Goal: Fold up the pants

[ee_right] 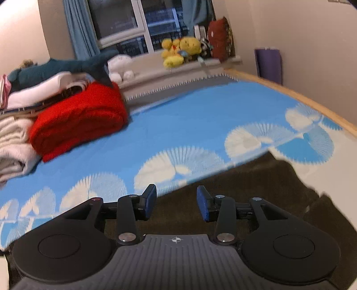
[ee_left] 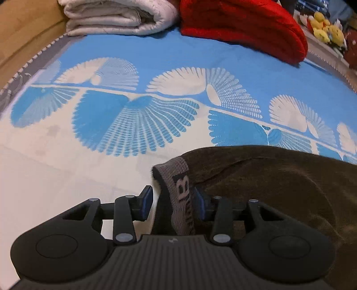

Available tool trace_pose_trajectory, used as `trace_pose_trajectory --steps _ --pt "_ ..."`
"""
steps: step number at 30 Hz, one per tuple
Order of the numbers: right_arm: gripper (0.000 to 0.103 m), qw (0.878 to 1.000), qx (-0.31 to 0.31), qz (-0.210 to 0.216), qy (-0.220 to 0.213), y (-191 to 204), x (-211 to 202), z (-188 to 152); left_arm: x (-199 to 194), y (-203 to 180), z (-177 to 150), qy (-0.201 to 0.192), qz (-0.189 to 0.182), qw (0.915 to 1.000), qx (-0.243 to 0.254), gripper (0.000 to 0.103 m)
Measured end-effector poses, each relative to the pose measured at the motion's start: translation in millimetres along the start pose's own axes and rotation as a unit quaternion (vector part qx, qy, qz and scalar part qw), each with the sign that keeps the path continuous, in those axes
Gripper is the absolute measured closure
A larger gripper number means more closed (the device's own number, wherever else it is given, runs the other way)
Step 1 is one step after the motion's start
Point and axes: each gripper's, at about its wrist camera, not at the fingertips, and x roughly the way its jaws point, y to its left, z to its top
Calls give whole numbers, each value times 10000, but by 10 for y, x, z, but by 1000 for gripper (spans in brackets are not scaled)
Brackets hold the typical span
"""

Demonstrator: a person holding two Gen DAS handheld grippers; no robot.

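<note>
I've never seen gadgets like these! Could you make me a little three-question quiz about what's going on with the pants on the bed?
1. True or false: the grey waistband of the dark brown pants stands between the left gripper fingers.
2. What sits behind the pants on the blue patterned bedspread in the left wrist view? A) a laptop B) a folded red blanket C) a suitcase
3. Fill in: the right gripper hovers over the pants with its jaws ____.

Key:
1. True; the waistband stands in the gap, though the jaws are not closed on it.
2. B, the red blanket, beside a folded white blanket.
3. open
</note>
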Motion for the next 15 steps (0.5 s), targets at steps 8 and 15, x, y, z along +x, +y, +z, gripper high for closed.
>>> trace_pose_trajectory --steps 8,15 --pt "61 9991 -387 108 164 155 -91 -155 -822 2 -394 -162 136 9988 438 47" --pt "60 9982 -237 377 411 135 -263 -269 -718 155 -1076 159 -127 9997 153 45"
